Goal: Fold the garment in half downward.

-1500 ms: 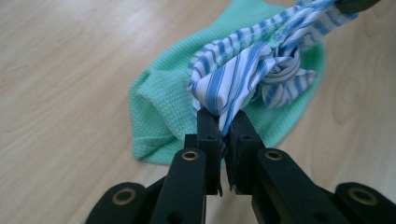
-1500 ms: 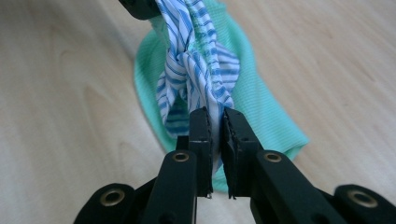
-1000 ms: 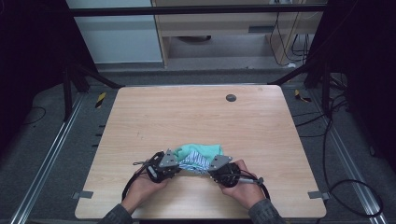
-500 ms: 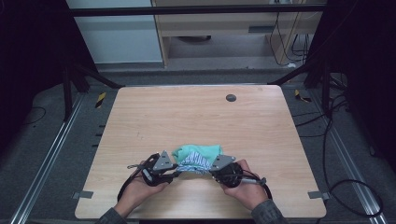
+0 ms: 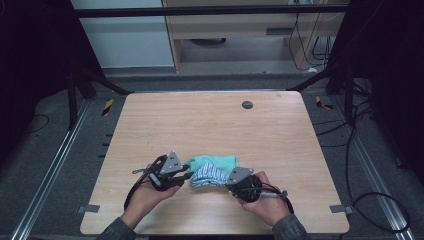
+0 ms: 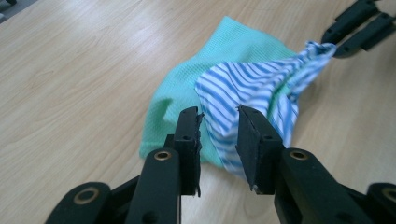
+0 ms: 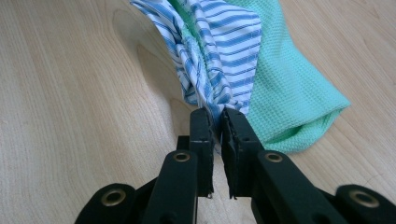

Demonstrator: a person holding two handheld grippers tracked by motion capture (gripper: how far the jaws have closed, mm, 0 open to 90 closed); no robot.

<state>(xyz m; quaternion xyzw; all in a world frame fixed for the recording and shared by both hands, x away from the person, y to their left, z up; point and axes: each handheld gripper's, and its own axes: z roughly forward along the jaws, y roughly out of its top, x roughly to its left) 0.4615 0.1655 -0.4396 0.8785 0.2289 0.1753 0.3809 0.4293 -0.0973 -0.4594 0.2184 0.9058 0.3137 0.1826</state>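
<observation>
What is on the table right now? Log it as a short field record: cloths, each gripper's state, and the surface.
surface: wooden table, small dark round spot near its far edge
cloths: green waffle-weave cloth lying on the table, blue-and-white striped cloth on top of it
left gripper: open, jaws on either side of the striped cloth's near edge, not closed on it
right gripper: shut on a bunched corner of the striped cloth, lifting it off the table
hands: one on each gripper, at the near edge of the table

Part of the green cloth [image 6: 187, 88] lies hidden under the striped cloth [image 6: 243, 88]; the striped cloth's pinched edge vanishes between the right gripper [image 7: 218, 122] fingers [image 7: 201, 128]. The person's forearms [image 5: 112, 231] are cut off at the high view's bottom edge.
</observation>
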